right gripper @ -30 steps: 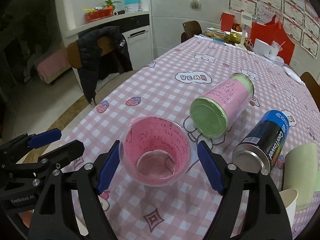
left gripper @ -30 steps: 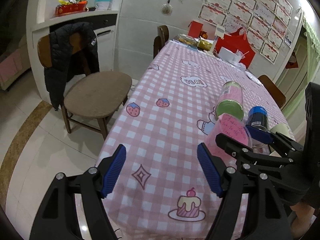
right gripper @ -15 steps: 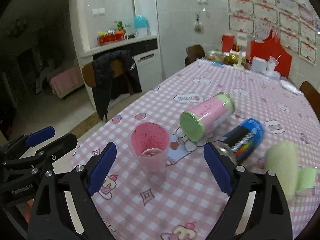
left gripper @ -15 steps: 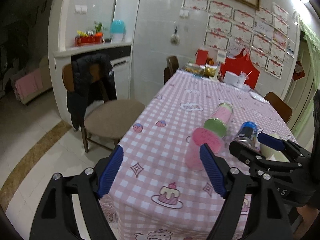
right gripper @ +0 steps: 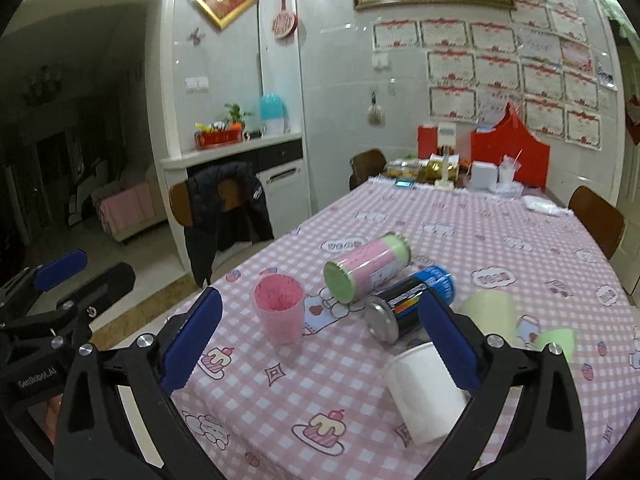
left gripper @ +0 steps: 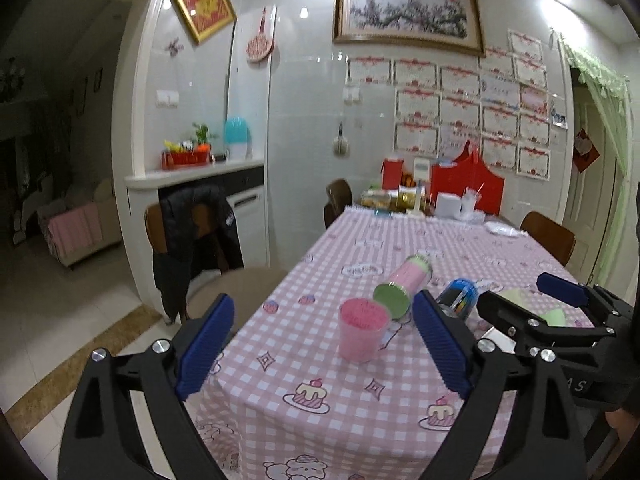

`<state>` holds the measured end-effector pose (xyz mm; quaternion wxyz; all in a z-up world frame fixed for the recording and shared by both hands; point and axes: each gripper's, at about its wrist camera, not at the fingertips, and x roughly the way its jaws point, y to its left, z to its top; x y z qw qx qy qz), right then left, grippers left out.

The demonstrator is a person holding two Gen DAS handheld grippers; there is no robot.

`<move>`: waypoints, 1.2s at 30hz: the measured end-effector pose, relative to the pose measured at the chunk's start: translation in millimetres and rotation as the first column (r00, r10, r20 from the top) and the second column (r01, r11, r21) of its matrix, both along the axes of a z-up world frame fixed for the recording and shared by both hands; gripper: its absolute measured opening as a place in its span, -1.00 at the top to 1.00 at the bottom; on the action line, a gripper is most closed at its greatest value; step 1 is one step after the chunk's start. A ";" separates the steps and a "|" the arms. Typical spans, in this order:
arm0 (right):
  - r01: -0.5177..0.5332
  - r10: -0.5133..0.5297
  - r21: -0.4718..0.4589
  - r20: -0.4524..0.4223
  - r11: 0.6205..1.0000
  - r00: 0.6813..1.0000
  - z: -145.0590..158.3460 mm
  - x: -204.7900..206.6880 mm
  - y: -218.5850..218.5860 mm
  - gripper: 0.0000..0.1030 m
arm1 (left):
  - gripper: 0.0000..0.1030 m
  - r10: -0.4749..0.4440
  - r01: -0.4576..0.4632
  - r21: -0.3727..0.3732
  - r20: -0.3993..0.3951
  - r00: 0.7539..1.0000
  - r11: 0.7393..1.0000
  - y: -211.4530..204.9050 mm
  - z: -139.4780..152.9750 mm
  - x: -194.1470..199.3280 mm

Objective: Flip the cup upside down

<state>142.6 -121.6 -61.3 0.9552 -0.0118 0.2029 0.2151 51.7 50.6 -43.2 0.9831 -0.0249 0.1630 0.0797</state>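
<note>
Pink cup (right gripper: pixel 279 309) stands upright, mouth up, on the pink checked tablecloth (right gripper: pixel 500 240) near the table's front left corner, with nothing gripping it. Right gripper (right gripper: pixel 320 340) is spread wide, blue pads parted and holding nothing, positioned back from the table edge; the cup sits ahead of it, closer to its left pad (right gripper: pixel 192 338) but clear of contact. Left gripper (left gripper: pixel 320 346) is likewise released, jaws far apart and empty, held off the near end of the table; in its view the pink cup (left gripper: pixel 363 329) appears between the two pads and well beyond them. Just behind and to the right of the cup, a pink canister with a green lid (right gripper: pixel 366 267) lies on its side, lid end facing the cameras. Beside that, a dark can with a blue cap (right gripper: pixel 410 304) also lies on its side, metal base toward the viewer. A white paper cup (right gripper: pixel 426 392) lies tipped over near the front edge, partly hidden behind the right gripper's right pad. A pale green cup (right gripper: pixel 490 314) lies on its side further right, with a smaller green cup (right gripper: pixel 558 342) next to it. A wooden chair draped with a dark jacket (right gripper: pixel 224 208) stands left of the table. Assorted containers crowd the far end of the table; details cannot be made out.
</note>
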 end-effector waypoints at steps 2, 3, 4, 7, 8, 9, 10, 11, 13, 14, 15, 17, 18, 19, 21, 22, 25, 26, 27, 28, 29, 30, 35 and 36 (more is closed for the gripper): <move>0.019 -0.019 -0.005 0.033 1.000 0.999 5.3 -11.1 -6.5 -0.85 | -0.73 -0.001 0.000 0.020 0.028 1.000 1.000 -10.5 5.0 -10.0; 0.027 -0.027 -0.005 0.047 1.000 0.999 7.5 -14.8 -10.3 -0.85 | -0.74 -0.001 0.000 0.034 0.041 0.999 0.999 -16.6 7.7 -16.0; 0.033 -0.033 -0.004 0.059 0.999 0.998 9.6 -17.9 -13.2 -0.85 | -0.74 -0.004 0.002 0.042 0.050 0.999 0.999 -21.3 10.3 -18.9; 0.039 -0.041 0.017 0.088 0.999 0.995 15.4 -30.1 -24.0 -0.85 | -0.74 -0.015 0.012 0.046 0.080 0.997 0.999 -31.4 17.8 -29.5; 0.043 -0.045 0.022 0.100 0.999 0.994 17.4 -34.4 -27.3 -0.85 | -0.74 -0.016 0.012 0.047 0.090 0.996 0.999 -34.3 20.1 -33.3; 0.047 -0.049 0.024 0.108 0.999 0.993 18.9 -37.4 -30.1 -0.85 | -0.74 -0.015 0.010 0.048 0.099 0.995 0.999 -36.5 22.1 -36.6; 0.052 -0.055 0.024 0.120 0.998 0.991 20.5 -41.4 -33.2 -0.85 | -0.74 -0.008 0.002 0.048 0.117 0.993 0.999 -39.2 25.1 -42.0; 0.057 -0.059 0.024 0.129 0.998 0.990 21.5 -44.0 -36.0 -0.85 | -0.74 0.002 -0.009 0.053 0.133 0.991 0.999 -41.2 27.2 -45.8; 0.070 -0.073 0.026 0.153 0.997 0.986 24.1 -51.8 -41.5 -0.85 | -0.74 0.015 -0.026 0.063 0.166 0.986 0.998 -45.2 31.3 -52.8; 0.071 -0.074 0.027 0.160 0.997 0.984 24.7 -53.8 -43.0 -0.85 | -0.74 0.012 -0.024 0.065 0.176 0.984 0.998 -46.7 33.0 -54.4; 0.074 -0.079 0.031 0.169 0.997 0.982 25.6 -57.1 -45.9 -0.85 | -0.74 0.003 -0.016 0.065 0.186 0.983 0.998 -49.3 35.0 -57.7; 0.079 -0.085 0.036 0.180 0.996 0.980 26.2 -61.6 -48.5 -0.85 | -0.74 -0.007 -0.007 0.069 0.197 0.980 0.998 -53.1 37.4 -60.6; 0.083 -0.088 0.038 0.184 0.996 0.979 26.5 -63.3 -50.4 -0.85 | -0.74 -0.007 -0.009 0.076 0.207 0.978 0.997 -56.3 38.2 -63.0; 0.085 -0.091 0.038 0.188 0.996 0.978 26.4 -64.7 -51.5 -0.85 | -0.74 -0.006 -0.012 0.081 0.215 0.977 0.997 -58.4 38.6 -65.4; 0.093 -0.099 0.038 0.195 0.995 0.976 25.8 -66.0 -53.9 -0.85 | -0.74 -0.009 -0.012 0.092 0.224 0.974 0.996 -62.2 39.4 -67.1; 0.094 -0.100 0.037 0.196 0.995 0.976 25.1 -65.5 -54.4 -0.85 | -0.74 -0.010 -0.011 0.092 0.227 0.974 0.996 -64.0 39.7 -68.1; 0.097 -0.102 0.036 0.198 0.995 0.975 22.8 -64.8 -56.6 -0.85 | -0.74 -0.014 -0.010 0.102 0.233 0.972 0.995 -68.8 39.3 -69.5; 0.099 -0.104 0.037 0.197 0.994 0.975 22.4 -64.8 -57.5 -0.85 | -0.74 -0.014 -0.012 0.106 0.237 0.972 0.994 -70.2 39.3 -69.5; 0.100 -0.106 0.040 0.197 0.994 0.975 21.8 -64.7 -58.2 -0.85 | -0.74 -0.015 -0.012 0.109 0.239 0.971 0.994 -70.6 39.5 -69.1; 0.100 -0.106 0.043 0.194 0.994 0.975 21.2 -64.5 -59.0 -0.85 | -0.74 -0.016 -0.011 0.109 0.241 0.970 0.994 -69.2 39.5 -68.7; 0.101 -0.108 0.044 0.193 0.994 0.975 21.0 -64.6 -59.8 -0.85 | -0.74 -0.016 -0.011 0.109 0.242 0.970 0.994 -68.2 39.2 -68.3; 0.104 -0.110 0.043 0.193 0.994 0.975 20.9 -64.6 -60.2 -0.85 | -0.74 -0.016 -0.011 0.111 0.242 0.970 0.994 -68.1 39.1 -67.8; 0.105 -0.112 0.044 0.192 0.993 0.975 20.7 -64.7 -61.4 -0.85 | -0.74 -0.015 -0.012 0.111 0.242 0.970 0.994 -67.5 38.6 -66.8; 0.106 -0.112 0.043 0.193 0.993 0.975 20.4 -64.5 -61.8 -0.85 | -0.74 -0.014 -0.014 0.114 0.243 0.970 0.993 -67.8 38.6 -66.7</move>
